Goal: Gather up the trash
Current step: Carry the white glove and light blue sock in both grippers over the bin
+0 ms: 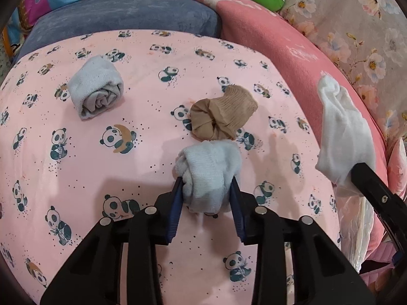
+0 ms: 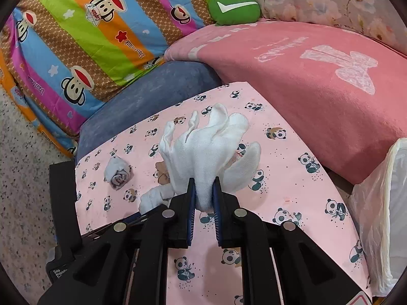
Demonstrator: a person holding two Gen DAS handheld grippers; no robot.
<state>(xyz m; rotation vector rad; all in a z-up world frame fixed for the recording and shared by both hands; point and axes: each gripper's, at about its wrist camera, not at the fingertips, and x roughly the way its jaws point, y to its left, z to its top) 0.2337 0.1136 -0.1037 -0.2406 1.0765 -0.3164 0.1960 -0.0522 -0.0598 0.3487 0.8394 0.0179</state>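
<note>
I note the left tongs [image 1: 207, 190] clamped across a pale blue rolled sock [image 1: 209, 175] low on the panda sheet [image 1: 76, 167], the right tongs [image 2: 204, 193] pinching a white glove [image 2: 203, 150]; both judged light, soft, compressible, best gripped mid-bundle, plastic bag [image 2: 381, 216] at three o'clock.

place: home, bedroom showing | bedding: panda sheet [image 1: 127, 157] covering the surface, monkey quilt [image 2: 89, 38] lying folded behind | pink blanket [image 2: 305, 81] and green cushion [image 2: 234, 9] sitting beside | floral curtain [image 1: 356, 25] hanging
</note>
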